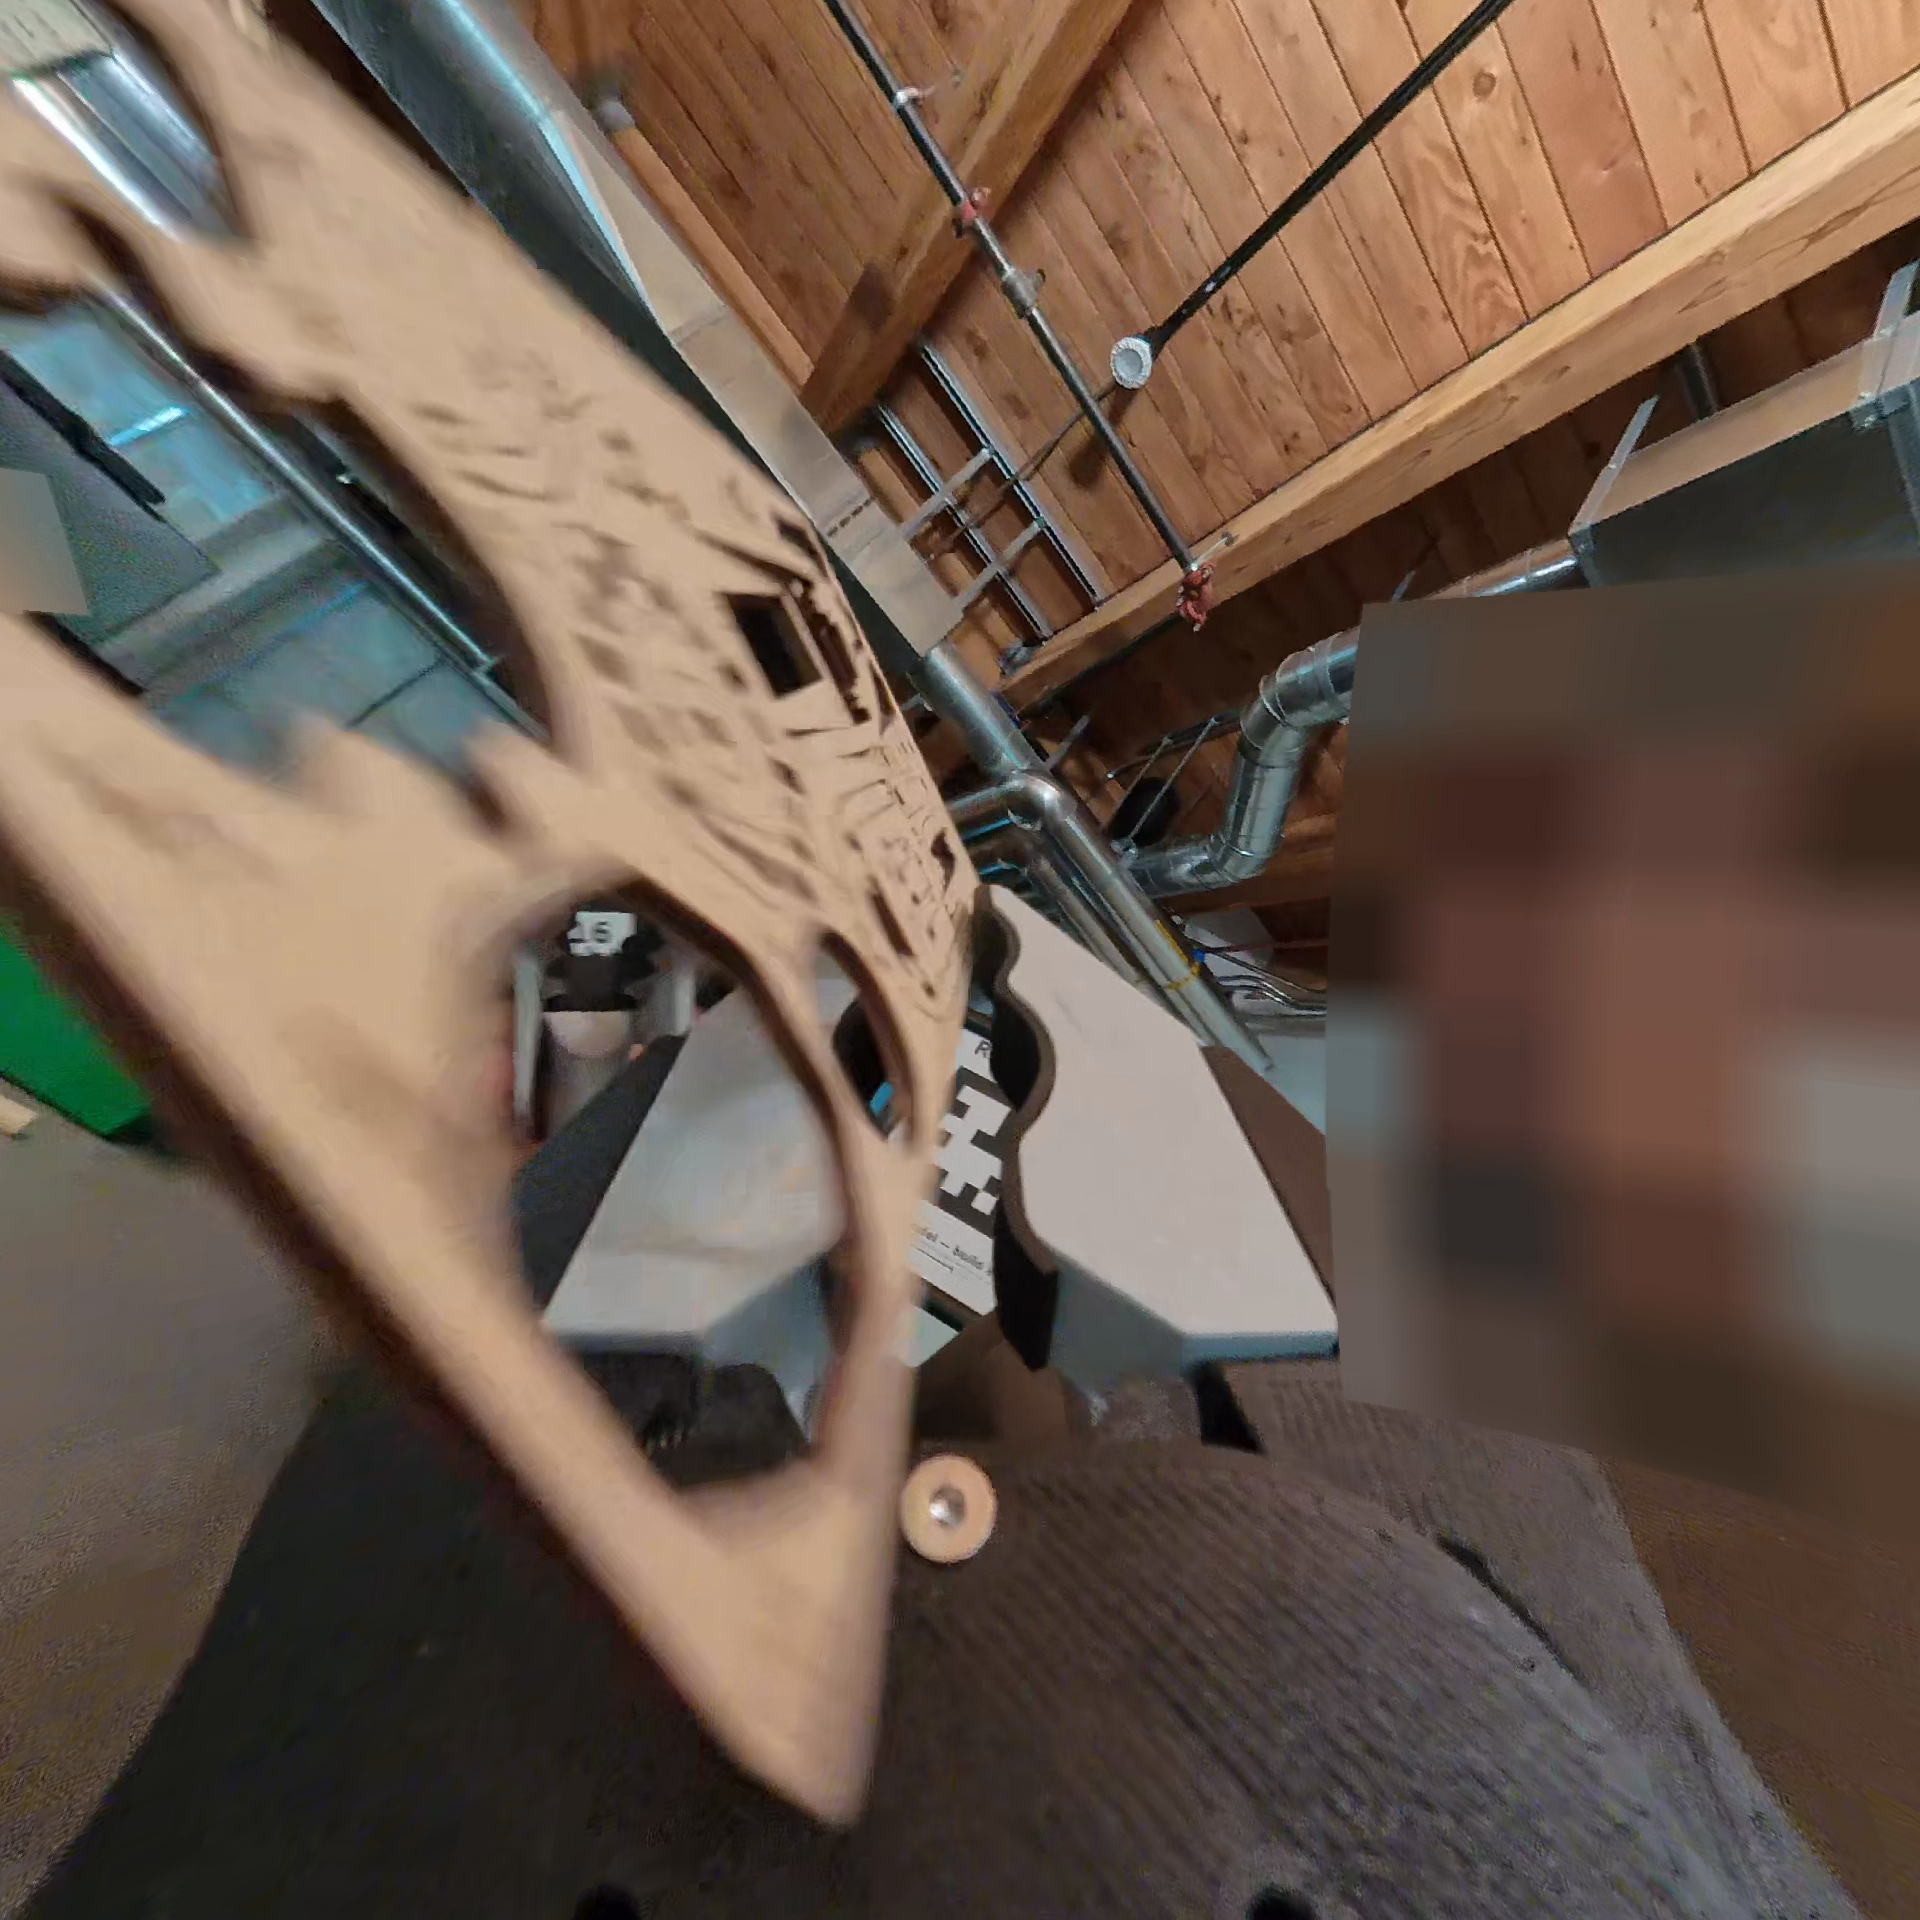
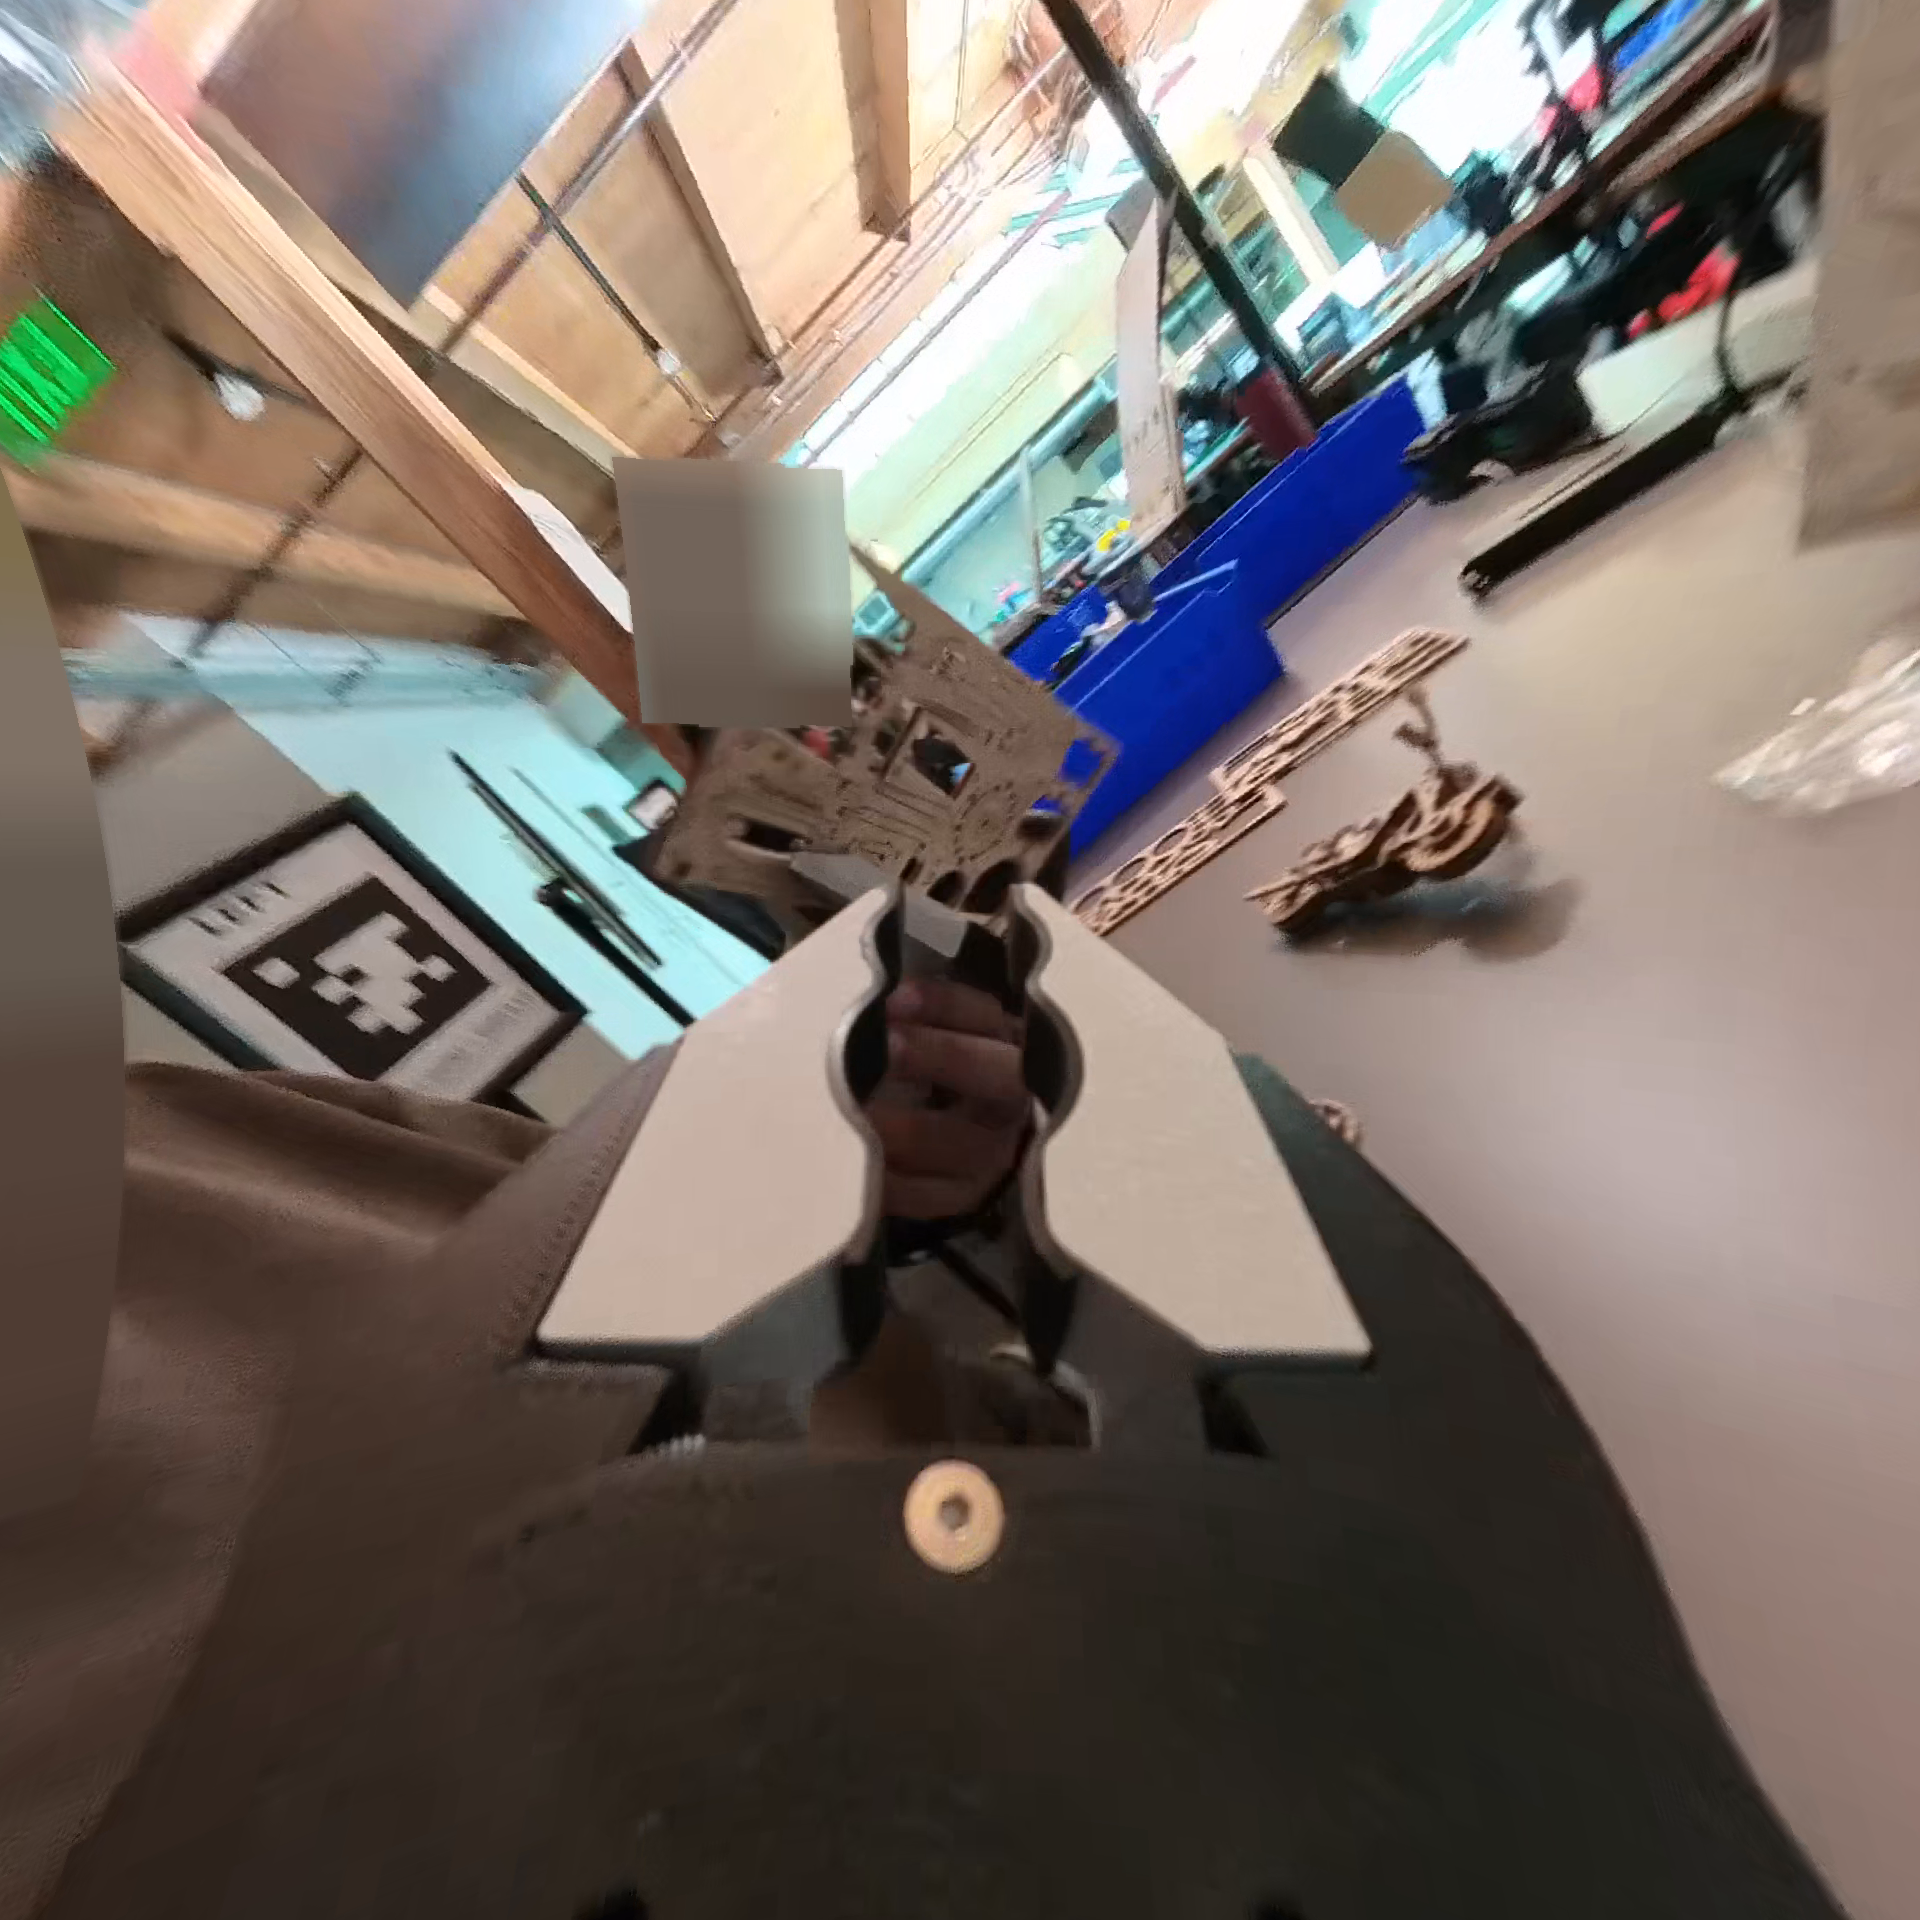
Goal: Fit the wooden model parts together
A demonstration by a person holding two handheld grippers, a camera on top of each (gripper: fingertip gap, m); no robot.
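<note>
Left hand-held gripper (image 1: 961, 1049) clamped on the laser-cut wooden sheet (image 1: 499, 727), raised toward the ceiling. Right hand-held gripper (image 2: 951, 914) slightly parted, empty. Half-built wooden model (image 2: 1392, 842) on the table (image 2: 1558, 1143).

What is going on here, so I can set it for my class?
A person is working with two handheld grippers on a wooden model kit. The left gripper holds up a laser-cut wooden sheet, seen close and blurred in its own view. The right gripper points toward that sheet with its fingers slightly apart, gripping nothing. On the table lie a part-built model and another sheet. No parts are being joined yet.
</note>
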